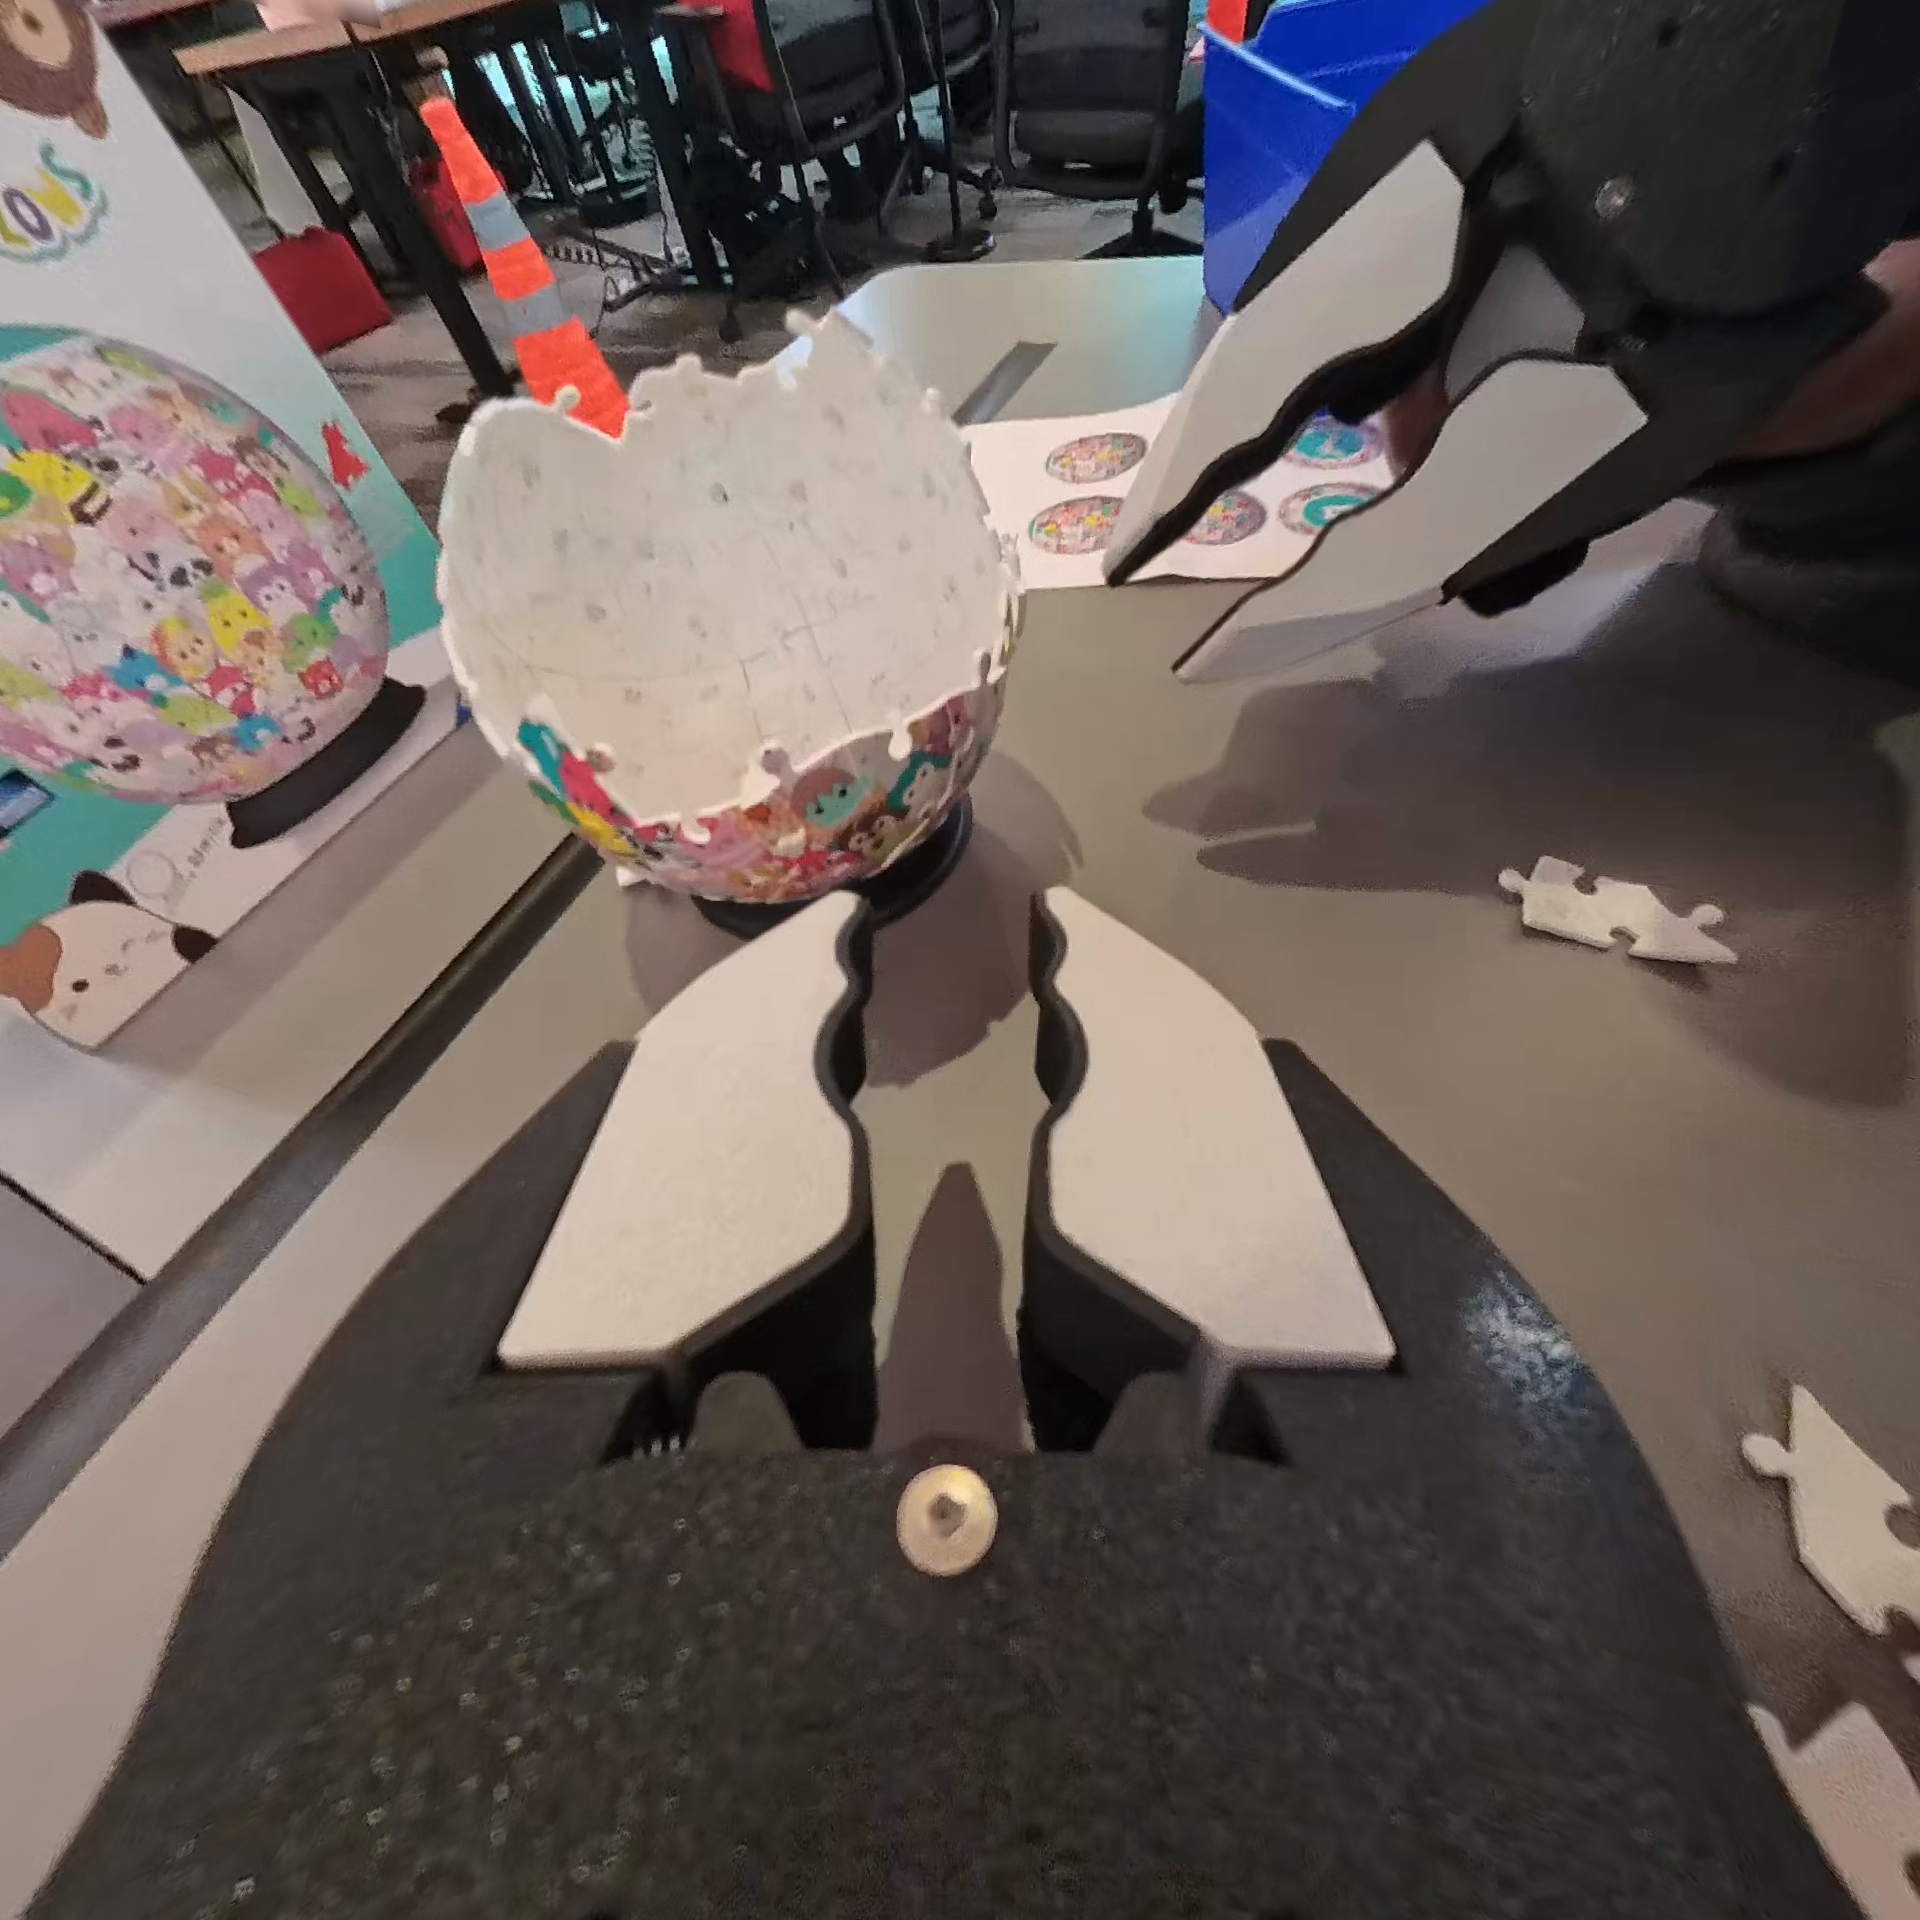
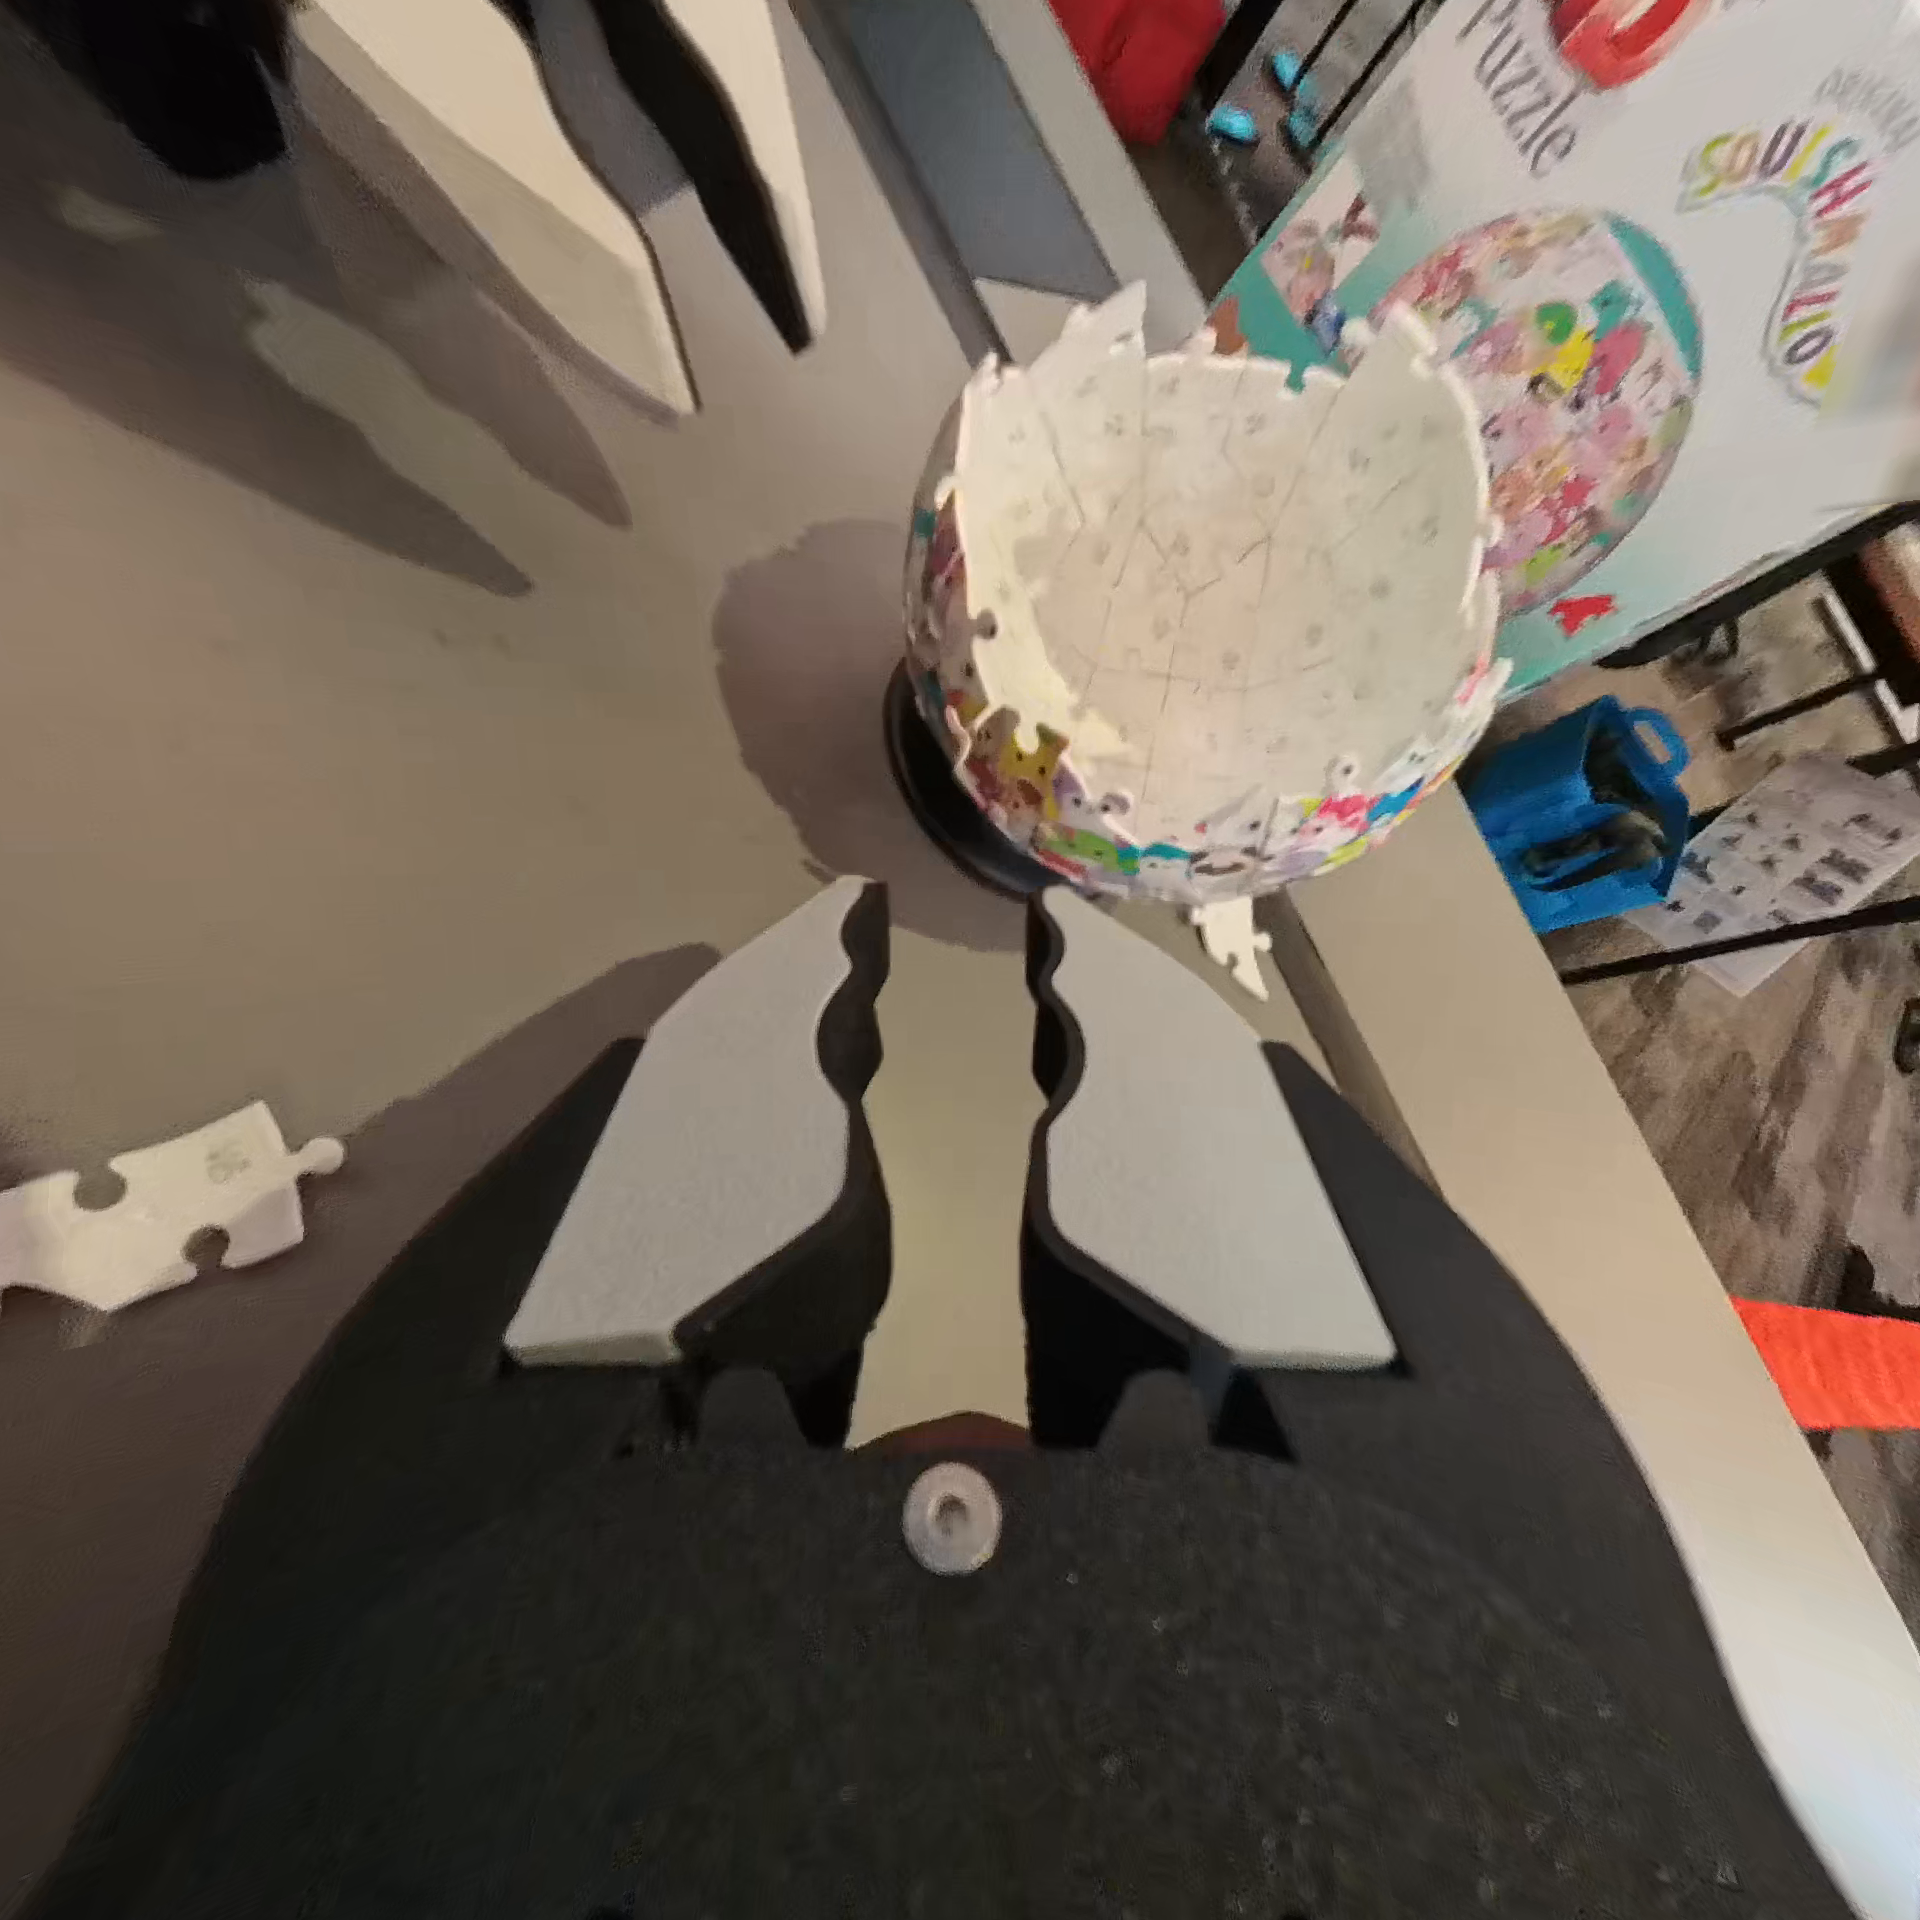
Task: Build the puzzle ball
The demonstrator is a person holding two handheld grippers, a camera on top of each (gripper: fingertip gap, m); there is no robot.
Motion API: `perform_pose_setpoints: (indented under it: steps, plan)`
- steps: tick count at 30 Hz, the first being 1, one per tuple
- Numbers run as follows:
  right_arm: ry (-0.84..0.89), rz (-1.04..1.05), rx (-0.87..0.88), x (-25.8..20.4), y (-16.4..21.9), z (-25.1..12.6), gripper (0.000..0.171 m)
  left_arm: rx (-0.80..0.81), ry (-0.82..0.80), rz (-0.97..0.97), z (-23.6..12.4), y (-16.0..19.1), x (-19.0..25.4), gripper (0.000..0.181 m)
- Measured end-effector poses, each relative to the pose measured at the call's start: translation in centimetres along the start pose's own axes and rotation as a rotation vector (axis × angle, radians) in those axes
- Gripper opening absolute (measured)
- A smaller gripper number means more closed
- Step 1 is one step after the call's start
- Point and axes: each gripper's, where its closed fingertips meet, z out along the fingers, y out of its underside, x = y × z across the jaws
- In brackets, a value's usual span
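Note:
The half-built puzzle ball (image 1: 727, 623) is an open shell, white inside and colourful outside, resting on a black ring stand (image 1: 914, 883). My left gripper (image 1: 948, 930) is open and empty, just in front of the stand. My right gripper (image 2: 956, 904) is open and empty, above and close to the ball (image 2: 1195, 623) and its stand (image 2: 925, 769). The right gripper also shows in the left wrist view (image 1: 1153, 623), raised to the right of the ball. The left gripper shows top left in the right wrist view (image 2: 743, 374). Loose white pieces (image 1: 1616, 914) (image 2: 156, 1216) lie on the table.
The puzzle box (image 1: 156, 571) (image 2: 1621, 312) stands left of the ball. More loose pieces (image 1: 1849, 1517) lie at the right, and one piece (image 2: 1231, 935) lies by the stand. A sheet with round pictures (image 1: 1091, 488), a blue bin (image 1: 1268, 135) and an orange cone (image 1: 520, 281) are behind. Spacing between my two grippers at the tips: around 10 cm.

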Motion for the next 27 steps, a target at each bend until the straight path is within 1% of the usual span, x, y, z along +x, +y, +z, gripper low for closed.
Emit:
perform_pose_setpoints:
  steps: [2, 5, 8, 9, 11, 13, 16, 21, 25, 27]
  plan:
    - [-0.036, -0.005, 0.022, -0.5, -0.2, 0.1, 0.024, -0.011, 0.003, 0.017, 0.5, 0.0, 0.3, 0.028]
    - [-0.107, -0.045, -0.004, -1.0, -0.3, -0.3, 0.024, -0.058, 0.034, 0.017, 1.0, 0.7, 0.7, 0.028]
    - [-0.206, -0.066, -0.019, -1.3, -0.8, -0.8, 0.024, -0.061, 0.054, 0.000, 0.9, 0.8, 0.9, 0.026]
    - [-0.265, -0.070, -0.047, -1.8, -0.7, -0.9, 0.024, -0.064, 0.063, -0.007, 0.9, 0.8, 0.9, 0.026]
    - [-0.305, -0.106, -0.133, -1.4, -0.3, -0.8, 0.023, -0.075, 0.078, -0.013, 0.9, 1.0, 1.1, 0.025]
    - [-0.302, -0.156, -0.182, -0.2, -0.9, -0.6, 0.023, -0.084, 0.086, -0.010, 0.9, 1.1, 1.3, 0.025]
    - [-0.314, -0.198, -0.212, 1.2, -2.9, -0.3, 0.023, -0.100, 0.088, 0.006, 0.7, 1.4, 1.7, 0.025]
    - [-0.346, -0.365, -0.394, 1.2, -2.6, 1.9, 0.025, -0.102, 0.102, 0.001, 0.3, 1.6, 2.0, 0.025]
    - [-0.406, -0.373, -0.448, 1.3, -3.0, 2.9, 0.017, -0.096, 0.113, -0.014, 0.1, 1.5, 2.2, 0.025]
    - [-0.453, -0.374, -0.483, 1.0, -2.9, 3.1, 0.015, -0.098, 0.119, -0.015, 0.1, 1.5, 2.3, 0.025]
